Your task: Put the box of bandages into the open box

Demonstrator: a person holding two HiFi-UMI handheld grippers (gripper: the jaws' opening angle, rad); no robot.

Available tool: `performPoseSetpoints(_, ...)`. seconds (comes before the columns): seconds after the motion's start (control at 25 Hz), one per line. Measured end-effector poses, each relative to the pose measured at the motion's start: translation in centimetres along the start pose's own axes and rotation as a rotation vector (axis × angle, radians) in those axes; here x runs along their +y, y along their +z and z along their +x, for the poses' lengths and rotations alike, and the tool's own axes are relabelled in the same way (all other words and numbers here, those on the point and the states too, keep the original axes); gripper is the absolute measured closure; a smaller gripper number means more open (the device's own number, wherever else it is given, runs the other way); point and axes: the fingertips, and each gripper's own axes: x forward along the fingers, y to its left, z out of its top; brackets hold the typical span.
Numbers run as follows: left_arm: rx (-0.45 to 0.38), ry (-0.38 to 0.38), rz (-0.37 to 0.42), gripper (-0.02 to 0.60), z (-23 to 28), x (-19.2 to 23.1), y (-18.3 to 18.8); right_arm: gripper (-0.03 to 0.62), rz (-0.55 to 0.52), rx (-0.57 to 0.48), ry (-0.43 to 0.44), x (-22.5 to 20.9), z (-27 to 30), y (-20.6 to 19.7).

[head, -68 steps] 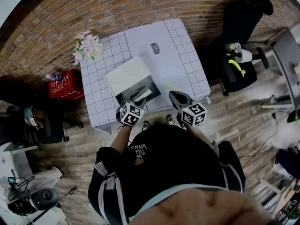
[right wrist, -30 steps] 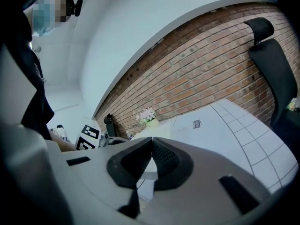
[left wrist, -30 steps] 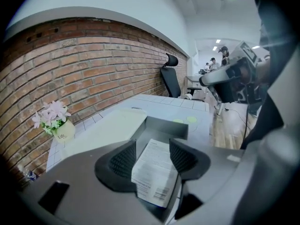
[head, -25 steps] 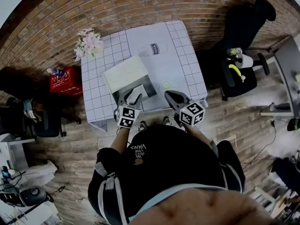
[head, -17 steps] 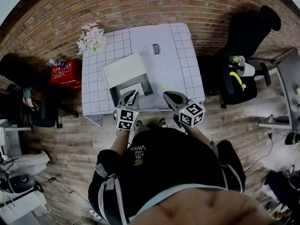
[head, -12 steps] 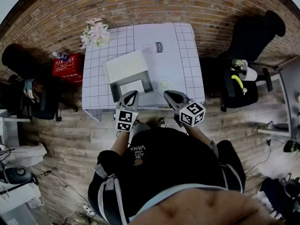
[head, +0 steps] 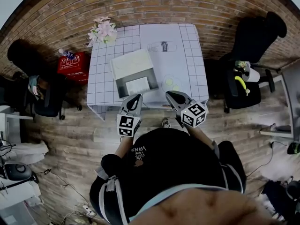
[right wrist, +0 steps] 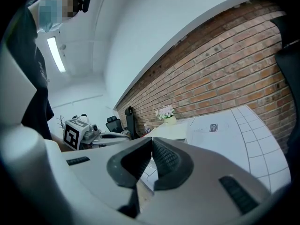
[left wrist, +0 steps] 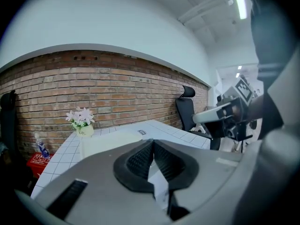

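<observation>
The open box (head: 123, 86) stands on the table's near half, its pale lid (head: 131, 63) folded back. Inside it lies the white box of bandages (head: 139, 85). My left gripper (head: 136, 97) hangs over the table's near edge, just short of the open box, shut with nothing in it. In the left gripper view its pads (left wrist: 140, 157) meet, and the pale lid (left wrist: 108, 142) shows beyond them. My right gripper (head: 169, 94) is beside it to the right, also shut and empty; its pads (right wrist: 164, 159) touch in the right gripper view.
The table (head: 190, 60) has a white checked cloth. A flower pot (head: 104, 30) stands at its far left corner, a clear bottle (head: 161, 46) lies at the back, and pale round items (head: 169, 82) sit right of the box. A red crate (head: 72, 64) and black chairs (head: 243, 76) flank the table.
The left gripper let go of the box of bandages inside the open box, drew back toward the near edge and shut. The right gripper stayed shut and hardly moved.
</observation>
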Motion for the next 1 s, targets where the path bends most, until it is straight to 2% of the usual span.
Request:
performPoseSetpoints(0.56, -0.022, -0.034, 0.004, 0.569, -9.7, 0.5, -0.9, 0.594, 0.026, -0.064, -0.137, 5.8, -1.1, -1.1)
performPoseSetpoints(1.0, -0.050, -0.077, 0.006, 0.569, -15.0, 0.2, -2.3, 0.594, 0.035, -0.094, -0.205, 10.5, -2.3, -3.3)
